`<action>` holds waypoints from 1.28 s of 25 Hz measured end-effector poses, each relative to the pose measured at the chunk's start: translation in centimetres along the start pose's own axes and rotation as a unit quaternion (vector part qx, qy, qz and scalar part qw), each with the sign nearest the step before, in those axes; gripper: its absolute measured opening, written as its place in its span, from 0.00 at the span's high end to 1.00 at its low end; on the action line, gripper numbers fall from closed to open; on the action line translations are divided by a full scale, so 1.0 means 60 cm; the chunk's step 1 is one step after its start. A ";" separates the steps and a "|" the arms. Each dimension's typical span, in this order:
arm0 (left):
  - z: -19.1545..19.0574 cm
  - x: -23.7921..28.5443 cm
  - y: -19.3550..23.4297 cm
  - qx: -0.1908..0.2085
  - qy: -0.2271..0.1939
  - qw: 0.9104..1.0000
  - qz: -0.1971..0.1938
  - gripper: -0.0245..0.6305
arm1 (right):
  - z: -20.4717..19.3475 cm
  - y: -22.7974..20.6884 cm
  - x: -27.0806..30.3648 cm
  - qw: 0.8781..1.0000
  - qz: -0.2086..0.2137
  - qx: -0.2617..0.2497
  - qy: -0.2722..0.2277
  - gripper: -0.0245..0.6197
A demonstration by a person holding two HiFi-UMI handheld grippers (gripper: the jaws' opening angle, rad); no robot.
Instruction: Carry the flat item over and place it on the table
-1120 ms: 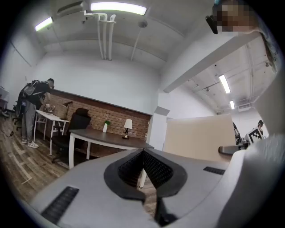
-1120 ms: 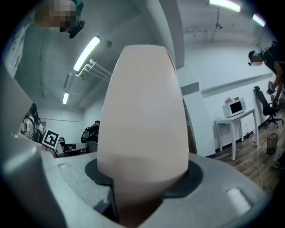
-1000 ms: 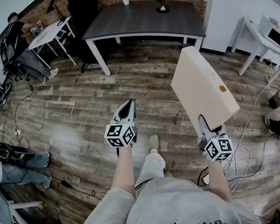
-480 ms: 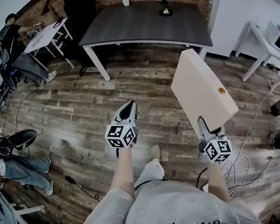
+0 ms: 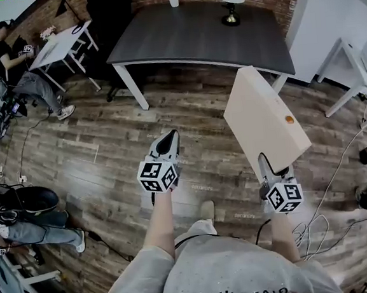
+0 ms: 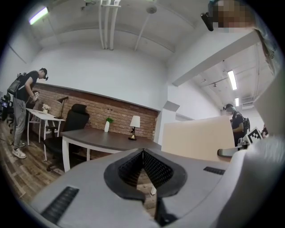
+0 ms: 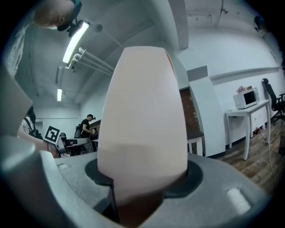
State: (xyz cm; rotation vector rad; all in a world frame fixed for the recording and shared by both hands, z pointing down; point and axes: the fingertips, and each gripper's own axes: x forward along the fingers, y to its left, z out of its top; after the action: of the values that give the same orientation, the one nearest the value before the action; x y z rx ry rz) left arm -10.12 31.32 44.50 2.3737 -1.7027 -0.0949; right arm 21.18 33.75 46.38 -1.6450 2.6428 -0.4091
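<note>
Table (image 5: 199,36) nearer; flat board (image 5: 264,119) clamped between jaws of right gripper (image 5: 273,168).

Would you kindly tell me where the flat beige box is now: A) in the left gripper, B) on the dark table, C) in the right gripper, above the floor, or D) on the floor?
C: the flat beige box stands up from the right gripper, whose jaws press on its lower edge, short of the dark table; the left gripper is shut, empty.
</note>
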 end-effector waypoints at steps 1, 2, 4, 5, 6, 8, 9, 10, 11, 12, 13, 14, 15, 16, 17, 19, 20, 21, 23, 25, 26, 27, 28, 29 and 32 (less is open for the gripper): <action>0.001 0.011 0.012 0.000 0.001 1.000 0.000 0.96 | 0.000 0.001 0.018 1.000 0.000 0.000 0.002 0.54; 0.001 0.022 0.024 0.000 0.003 1.000 0.000 0.96 | -0.001 0.002 0.035 1.000 0.001 0.000 0.004 0.54; 0.000 0.041 0.048 -0.001 0.006 1.000 0.000 0.96 | -0.004 0.003 0.065 1.000 0.000 0.002 0.006 0.54; -0.001 0.051 0.060 -0.001 0.007 1.000 0.000 0.96 | -0.006 0.004 0.079 1.000 0.000 0.002 0.007 0.54; 0.000 0.060 0.071 -0.001 0.007 1.000 -0.001 0.96 | -0.008 0.005 0.092 1.000 0.000 0.003 0.007 0.54; 0.003 0.077 0.092 -0.001 0.005 1.000 -0.002 0.96 | -0.008 0.008 0.117 1.000 -0.001 0.003 0.007 0.54; 0.004 0.086 0.100 -0.001 0.004 1.000 -0.003 0.96 | -0.008 0.009 0.127 1.000 -0.002 0.003 0.007 0.54; 0.006 0.093 0.107 0.000 0.003 1.000 -0.003 0.96 | -0.008 0.009 0.136 1.000 -0.003 0.003 0.008 0.54; 0.007 0.100 0.112 0.000 0.002 1.000 -0.003 0.96 | -0.008 0.009 0.143 1.000 -0.003 0.004 0.008 0.54; 0.009 0.107 0.116 0.001 0.001 1.000 -0.003 0.96 | -0.008 0.008 0.150 1.000 -0.004 0.004 0.009 0.54; 0.010 0.112 0.119 0.003 0.001 1.000 -0.003 0.96 | -0.008 0.007 0.156 1.000 -0.004 0.004 0.010 0.54; 0.010 0.117 0.120 0.005 0.001 1.000 -0.004 0.96 | -0.008 0.005 0.160 1.000 -0.005 0.004 0.012 0.54; 0.010 0.120 0.121 0.008 0.001 1.000 -0.004 0.96 | -0.009 0.003 0.164 1.000 -0.006 0.005 0.013 0.54; 0.010 0.123 0.121 0.010 0.001 1.000 -0.005 0.96 | -0.009 0.001 0.167 1.000 -0.007 0.006 0.014 0.54; 0.010 0.126 0.122 0.012 0.001 1.000 -0.004 0.96 | -0.010 -0.001 0.169 1.000 -0.008 0.007 0.014 0.54; 0.009 0.134 0.124 0.013 0.002 1.000 -0.004 0.96 | -0.011 -0.007 0.176 1.000 -0.009 0.010 0.014 0.54; 0.008 0.139 0.125 0.013 0.002 1.000 -0.004 0.96 | -0.012 -0.009 0.180 1.000 -0.010 0.011 0.015 0.54; 0.007 0.144 0.126 0.014 0.002 1.000 -0.005 0.96 | -0.013 -0.013 0.185 1.000 -0.010 0.010 0.017 0.54; 0.007 0.157 0.128 0.016 0.002 1.000 -0.006 0.96 | -0.014 -0.018 0.198 1.000 -0.009 0.010 0.021 0.54; 0.008 0.171 0.132 0.021 0.003 1.000 -0.006 0.96 | -0.013 -0.022 0.213 1.000 -0.006 0.011 0.022 0.54; 0.009 0.178 0.134 0.023 0.003 1.000 -0.006 0.96 | -0.013 -0.025 0.221 1.000 -0.005 0.010 0.021 0.54; 0.010 0.186 0.137 0.025 0.003 1.000 -0.005 0.96 | -0.012 -0.027 0.230 1.000 -0.003 0.010 0.021 0.54; 0.010 0.193 0.139 0.026 0.001 1.000 -0.004 0.96 | -0.011 -0.029 0.238 1.000 -0.001 0.009 0.021 0.54; 0.011 0.199 0.142 0.027 0.000 1.000 -0.003 0.96 | -0.010 -0.031 0.248 1.000 0.001 0.009 0.021 0.54; 0.019 0.225 0.152 0.030 -0.006 1.000 0.001 0.96 | -0.002 -0.039 0.280 1.000 0.010 0.008 0.020 0.54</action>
State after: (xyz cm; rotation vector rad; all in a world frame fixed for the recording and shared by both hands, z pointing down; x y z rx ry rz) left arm -14.38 15.68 46.37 2.4184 -1.7367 -0.0578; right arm 15.65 17.96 49.26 -1.6209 2.6745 -0.4650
